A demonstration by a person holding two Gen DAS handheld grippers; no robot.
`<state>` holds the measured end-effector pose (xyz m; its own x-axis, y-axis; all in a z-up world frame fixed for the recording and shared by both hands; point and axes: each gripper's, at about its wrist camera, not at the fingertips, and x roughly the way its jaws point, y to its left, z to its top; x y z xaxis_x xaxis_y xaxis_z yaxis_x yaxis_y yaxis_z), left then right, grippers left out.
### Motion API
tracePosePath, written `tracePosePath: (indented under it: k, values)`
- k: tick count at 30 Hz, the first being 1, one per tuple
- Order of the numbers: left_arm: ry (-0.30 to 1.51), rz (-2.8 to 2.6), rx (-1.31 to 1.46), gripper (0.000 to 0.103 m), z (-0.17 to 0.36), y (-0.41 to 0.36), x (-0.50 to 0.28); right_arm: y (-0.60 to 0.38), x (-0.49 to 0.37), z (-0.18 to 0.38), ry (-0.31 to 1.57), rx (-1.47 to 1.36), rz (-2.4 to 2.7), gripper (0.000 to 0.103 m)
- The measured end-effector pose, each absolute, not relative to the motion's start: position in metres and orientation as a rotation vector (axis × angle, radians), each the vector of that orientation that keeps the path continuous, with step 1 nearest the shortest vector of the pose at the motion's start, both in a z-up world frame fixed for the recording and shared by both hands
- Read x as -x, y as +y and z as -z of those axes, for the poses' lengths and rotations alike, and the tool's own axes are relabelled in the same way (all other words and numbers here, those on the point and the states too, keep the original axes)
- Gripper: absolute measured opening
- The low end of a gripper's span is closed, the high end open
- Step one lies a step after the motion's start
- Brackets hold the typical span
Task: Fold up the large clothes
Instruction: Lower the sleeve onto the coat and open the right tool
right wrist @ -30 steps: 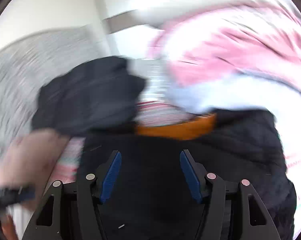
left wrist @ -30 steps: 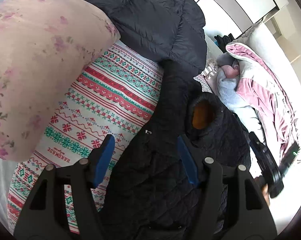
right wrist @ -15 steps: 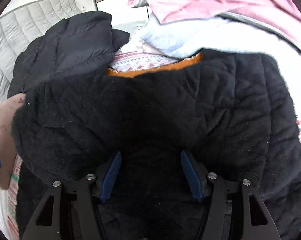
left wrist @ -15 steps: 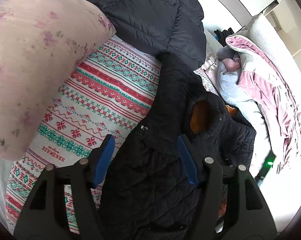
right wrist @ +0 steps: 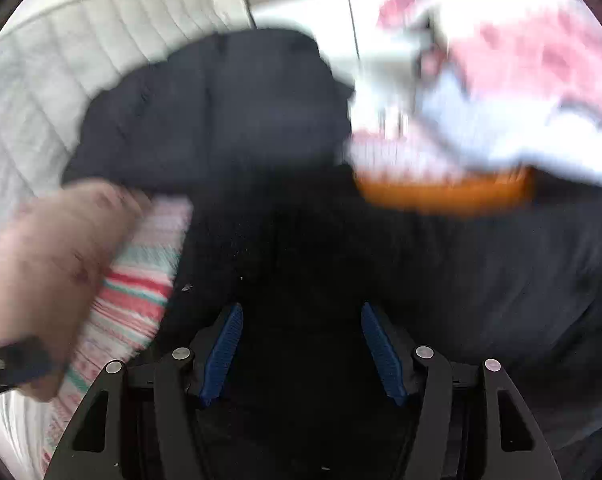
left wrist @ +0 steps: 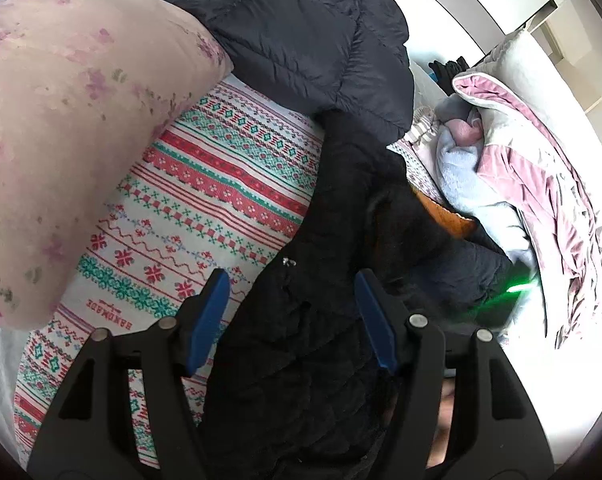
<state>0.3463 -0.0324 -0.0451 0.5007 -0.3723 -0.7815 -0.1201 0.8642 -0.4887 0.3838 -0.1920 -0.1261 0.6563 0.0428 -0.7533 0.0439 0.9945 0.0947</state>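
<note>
Patterned bedspread (left wrist: 205,184) carries the black quilted jacket (left wrist: 301,360), its length running 6 to 12 o'clock between the left gripper (left wrist: 291,316)'s open jaws; right gripper (right wrist: 301,344) likewise gapes over it.

The left hand-held gripper (left wrist: 291,316) fills the bottom centre of its frame, its blue-padded fingers (left wrist: 207,318) spread wide apart. The right hand-held gripper (right wrist: 301,350) sits likewise at the bottom centre of its own view (heavily blurred), its blue fingers (right wrist: 223,354) also wide apart, closed on nothing.
</note>
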Motion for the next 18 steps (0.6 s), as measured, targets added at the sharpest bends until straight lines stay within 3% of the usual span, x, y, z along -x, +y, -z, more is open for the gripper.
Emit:
tracePosePath:
  k: [2,7,12,16,18]
  values:
    - [1.053,0.157,0.538,0.066,0.047,-0.03,-0.347,-0.182,-0.377,0.132,0.803,-0.024,0.0,0.064]
    - [1.057,0.156,0.542,0.066,0.048,-0.031,-0.348,-0.214,-0.386,0.103,0.874,-0.14,-0.099,0.064]
    - [1.053,0.16,0.525,0.066,0.046,-0.035,-0.349,-0.27,-0.373,0.068,0.69,-0.331,-0.02,0.064]
    - [1.058,0.167,0.503,0.066,0.048,-0.043,-0.349,-0.28,-0.389,0.101,0.808,-0.386,-0.012,0.064]
    - [1.061,0.171,0.487,0.066,0.048,-0.047,-0.349,-0.263,-0.392,0.124,0.823,-0.226,0.004,0.064]
